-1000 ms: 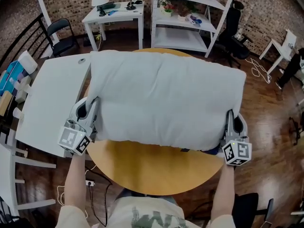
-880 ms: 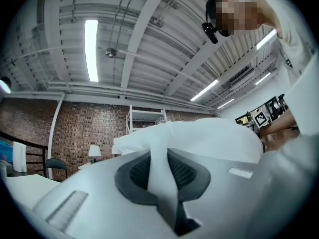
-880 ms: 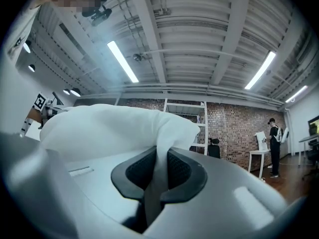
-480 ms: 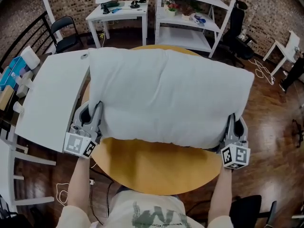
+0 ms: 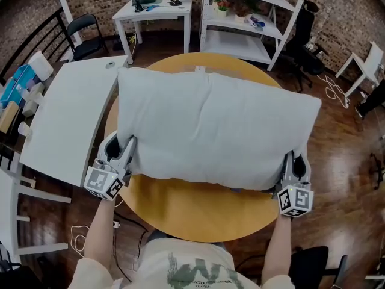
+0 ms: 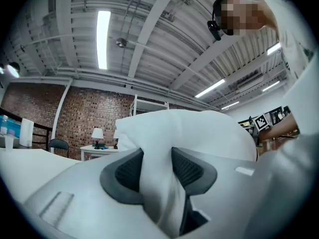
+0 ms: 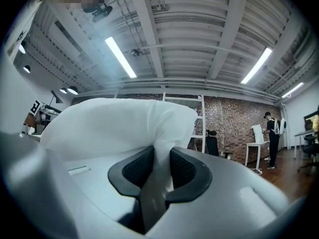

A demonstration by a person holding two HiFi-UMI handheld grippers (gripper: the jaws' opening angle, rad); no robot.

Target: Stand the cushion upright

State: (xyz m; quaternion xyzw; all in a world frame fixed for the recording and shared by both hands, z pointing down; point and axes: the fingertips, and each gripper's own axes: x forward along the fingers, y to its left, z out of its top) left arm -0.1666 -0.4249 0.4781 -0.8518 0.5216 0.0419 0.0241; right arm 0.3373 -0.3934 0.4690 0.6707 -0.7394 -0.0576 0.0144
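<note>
A big white cushion (image 5: 216, 131) lies spread over the round yellow table (image 5: 192, 212), its near edge a little lifted. My left gripper (image 5: 123, 150) grips the near left corner and my right gripper (image 5: 293, 164) the near right corner. In the left gripper view a fold of cushion (image 6: 189, 128) fills the gap between the dark pads (image 6: 124, 171) of the left gripper (image 6: 157, 168), whose jaws are opening. In the right gripper view a thinner fold of cushion (image 7: 114, 123) sits between the pads (image 7: 182, 169) of the right gripper (image 7: 160, 171), also opening.
A white rectangular table (image 5: 66, 119) adjoins the round one on the left. Behind stand a white shelf unit (image 5: 240, 38), a small white table with lamps (image 5: 153, 8), a black chair (image 5: 84, 32) and an office chair (image 5: 301, 35). A person (image 7: 271, 133) stands far right.
The cushion and both grippers have come down toward the round table. The cushion now rests lower and flatter on it, with both corners still between the jaws.
</note>
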